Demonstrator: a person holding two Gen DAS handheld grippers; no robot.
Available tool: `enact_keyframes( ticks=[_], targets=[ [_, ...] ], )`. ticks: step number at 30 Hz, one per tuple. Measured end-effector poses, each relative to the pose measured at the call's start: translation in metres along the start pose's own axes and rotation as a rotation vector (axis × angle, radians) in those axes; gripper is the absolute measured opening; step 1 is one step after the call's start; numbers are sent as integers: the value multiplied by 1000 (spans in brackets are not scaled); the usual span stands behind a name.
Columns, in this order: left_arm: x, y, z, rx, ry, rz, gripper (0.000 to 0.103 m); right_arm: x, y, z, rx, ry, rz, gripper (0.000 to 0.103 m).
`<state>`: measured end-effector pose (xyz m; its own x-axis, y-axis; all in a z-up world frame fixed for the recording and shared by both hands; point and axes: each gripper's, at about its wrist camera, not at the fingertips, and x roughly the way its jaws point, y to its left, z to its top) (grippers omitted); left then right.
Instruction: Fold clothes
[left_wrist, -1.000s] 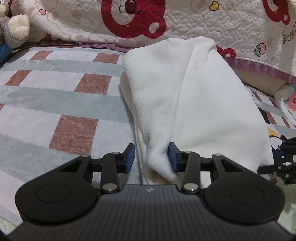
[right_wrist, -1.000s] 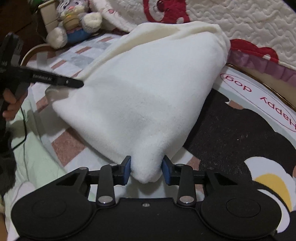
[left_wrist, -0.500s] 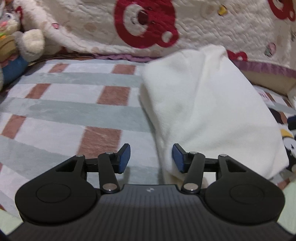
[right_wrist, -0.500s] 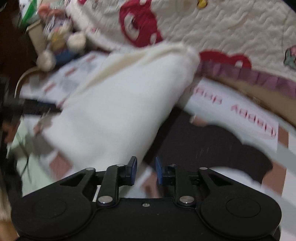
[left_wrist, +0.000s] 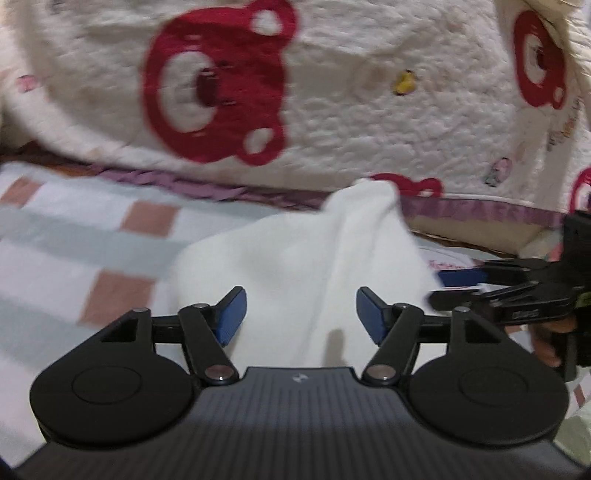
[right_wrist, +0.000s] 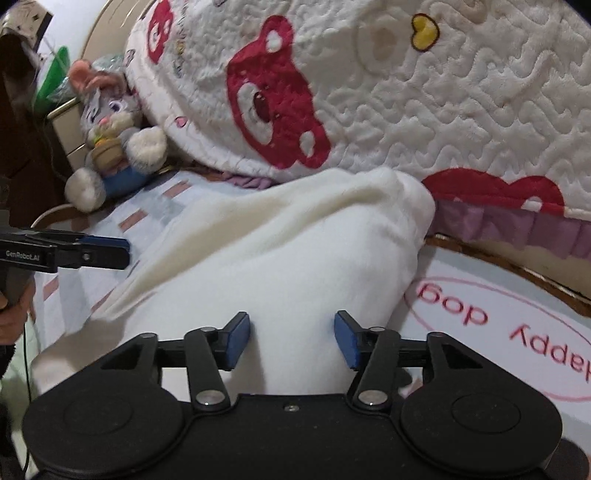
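Left wrist view: our left gripper has just been opening; its jaws stand wide over the white garment, pads clear of it. Our right gripper has also just spread, fabric between the jaws but ungripped. We see the garment lying folded on the bed, near the quilt at its far edge.

We see each hand-held gripper built in black: round knobs, silver pivot screws, blue pads, ribbed housing, white "GenRobot.AI" lettering.
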<state>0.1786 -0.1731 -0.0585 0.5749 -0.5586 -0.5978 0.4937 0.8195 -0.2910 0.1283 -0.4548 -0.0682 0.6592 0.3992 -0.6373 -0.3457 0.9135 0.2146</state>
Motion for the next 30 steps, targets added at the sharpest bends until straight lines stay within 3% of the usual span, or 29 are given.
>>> enact_keyframes(
  ticks=[3,7,9,11,16,19,21,25,29,30],
  targets=[
    [26,-11,8,65,16,89,69,7,-5,6,-19,-14,-8,58],
    [60,-7,12,132,108,201,70,13,-17,15,-16,-23,-15,58],
    [65,1,12,138,113,223,65,18,-23,20,-1,-25,-17,58],
    [64,12,14,123,97,233,11,25,-28,25,12,-26,-23,58],
    [55,25,15,129,40,267,9,50,-38,38,34,-13,-52,58],
    [58,30,8,154,32,326,10,67,-40,47,29,-1,-81,59],
    [55,42,6,80,21,319,11,84,-43,55,17,28,-94,59],
    [37,67,2,-120,0,214,20,113,-53,70,37,83,-119,59],
    [20,90,-9,-247,-33,173,42,119,-63,81,100,93,-130,59],
    [15,96,-13,-281,-47,164,44,119,-64,82,102,90,-136,59]
  ],
)
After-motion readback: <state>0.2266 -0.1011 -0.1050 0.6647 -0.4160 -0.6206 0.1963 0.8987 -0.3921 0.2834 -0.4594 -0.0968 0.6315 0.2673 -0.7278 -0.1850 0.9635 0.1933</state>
